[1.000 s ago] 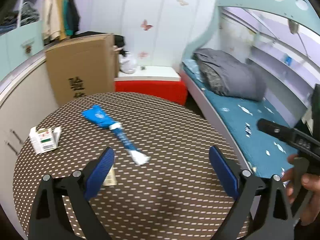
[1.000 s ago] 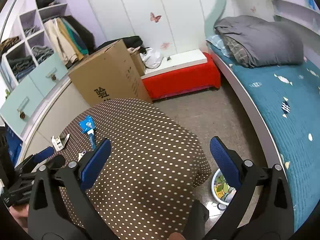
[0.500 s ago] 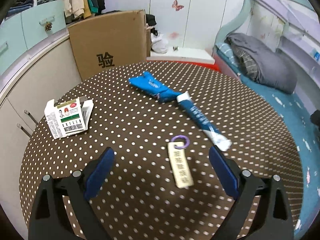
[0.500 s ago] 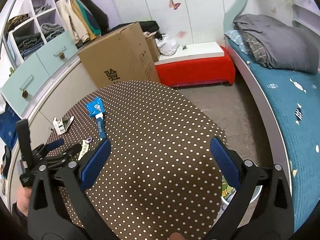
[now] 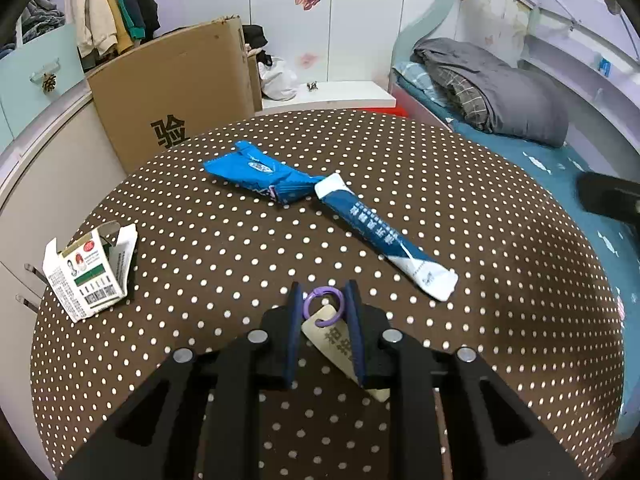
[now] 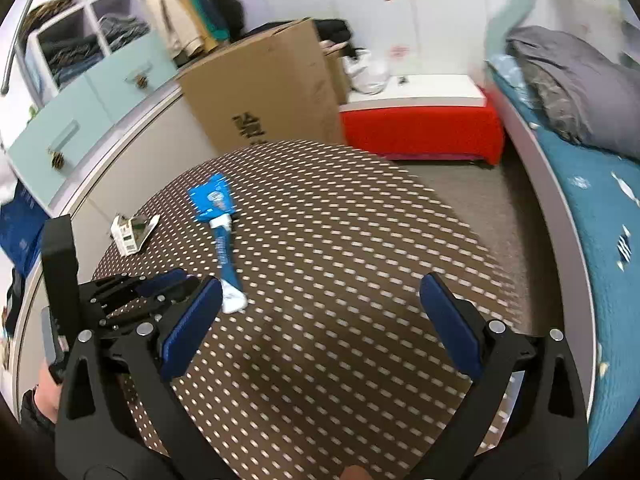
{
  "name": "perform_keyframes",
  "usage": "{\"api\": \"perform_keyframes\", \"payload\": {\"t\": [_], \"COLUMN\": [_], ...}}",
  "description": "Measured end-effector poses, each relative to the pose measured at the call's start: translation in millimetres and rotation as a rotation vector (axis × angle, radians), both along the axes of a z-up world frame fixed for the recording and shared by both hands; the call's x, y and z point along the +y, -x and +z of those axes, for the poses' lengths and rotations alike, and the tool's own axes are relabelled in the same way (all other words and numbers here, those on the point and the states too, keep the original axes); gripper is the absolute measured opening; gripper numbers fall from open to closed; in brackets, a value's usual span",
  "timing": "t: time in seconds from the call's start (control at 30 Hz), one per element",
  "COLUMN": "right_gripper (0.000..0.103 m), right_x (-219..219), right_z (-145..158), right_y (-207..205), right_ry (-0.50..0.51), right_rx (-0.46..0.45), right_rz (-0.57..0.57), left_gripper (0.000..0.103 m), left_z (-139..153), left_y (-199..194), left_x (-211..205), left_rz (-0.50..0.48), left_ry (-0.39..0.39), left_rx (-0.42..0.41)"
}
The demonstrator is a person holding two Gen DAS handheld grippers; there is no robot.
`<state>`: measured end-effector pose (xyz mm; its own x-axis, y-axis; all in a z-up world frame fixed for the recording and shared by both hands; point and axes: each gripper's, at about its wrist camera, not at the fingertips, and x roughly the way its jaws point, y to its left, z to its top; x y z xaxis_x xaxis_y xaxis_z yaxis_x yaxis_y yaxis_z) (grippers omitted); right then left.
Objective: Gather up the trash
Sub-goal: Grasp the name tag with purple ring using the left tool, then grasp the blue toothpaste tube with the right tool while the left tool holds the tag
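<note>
On the brown polka-dot round table (image 5: 480,240) lie a crumpled blue wrapper (image 5: 264,178), a blue-and-white sachet stick (image 5: 380,236) and a torn small white carton (image 5: 90,276). My left gripper (image 5: 324,292) points down at a beige tag (image 5: 328,334) with a purple ring (image 5: 308,305). Its jaws are closing, and the pads touch the ring on both sides. My right gripper (image 6: 320,284) hangs open above the table's near part with nothing between its fingers. In the right wrist view the sachet (image 6: 224,258) lies just left of its left finger, and the left gripper (image 6: 176,280) sits beyond.
A large cardboard box (image 5: 176,96) leans on the curved cabinet behind the table. A red bench (image 6: 420,132) stands at the back, and a bed (image 5: 560,160) with a grey quilt runs along the right. Floor shows between table and bed.
The left jaws have gone from wide open to nearly shut around the tag's purple ring. The right gripper has swung left and lower over the table, towards the sachet.
</note>
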<state>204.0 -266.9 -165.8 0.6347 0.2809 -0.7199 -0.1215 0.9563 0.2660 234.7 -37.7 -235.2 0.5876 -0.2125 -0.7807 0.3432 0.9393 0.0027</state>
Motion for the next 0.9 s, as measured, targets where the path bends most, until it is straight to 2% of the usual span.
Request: {"api": "perform_keyframes", "payload": {"t": [0.23, 0.37, 0.4, 0.47, 0.5, 0.53, 0.57, 0.67, 0.83, 0.9], "right_gripper": [0.097, 0.096, 0.091, 0.071, 0.057, 0.036, 0.027, 0.02, 0.019, 0.019], "right_x": [68.7, 98.1, 103.8, 118.3, 123.9, 128.8, 131.9, 122.8, 81.7, 71.2], "right_z": [-21.3, -36.5, -39.9, -46.5, -49.2, -49.3, -48.4, -43.4, -26.1, -18.9], "right_y": [-30.4, -46.3, -49.4, -54.0, -54.9, -52.6, -49.4, -37.6, -7.4, -0.5], "right_ry": [0.098, 0.149, 0.156, 0.196, 0.215, 0.255, 0.274, 0.224, 0.135, 0.141], "right_rx": [0.019, 0.018, 0.019, 0.022, 0.025, 0.006, -0.004, 0.008, -0.007, -0.021], "right_rz": [0.158, 0.189, 0.198, 0.216, 0.229, 0.23, 0.239, 0.241, 0.189, 0.177], "left_gripper": [0.021, 0.021, 0.021, 0.021, 0.021, 0.021, 0.021, 0.021, 0.021, 0.021], "left_z": [5.7, 17.1, 20.1, 25.2, 27.1, 28.8, 29.7, 31.9, 34.5, 35.7], "left_y": [20.5, 34.3, 39.6, 46.6, 48.7, 52.9, 54.1, 64.6, 75.9, 80.6], "left_x": [39.1, 63.7, 71.5, 82.2, 85.4, 90.7, 94.8, 101.8, 99.7, 97.3], "left_rz": [0.079, 0.136, 0.154, 0.179, 0.188, 0.199, 0.206, 0.218, 0.205, 0.202], "left_ry": [0.078, 0.115, 0.128, 0.138, 0.145, 0.159, 0.166, 0.183, 0.207, 0.218], "left_rx": [0.0, -0.015, -0.02, -0.029, -0.03, -0.03, -0.03, -0.028, -0.019, -0.016]}}
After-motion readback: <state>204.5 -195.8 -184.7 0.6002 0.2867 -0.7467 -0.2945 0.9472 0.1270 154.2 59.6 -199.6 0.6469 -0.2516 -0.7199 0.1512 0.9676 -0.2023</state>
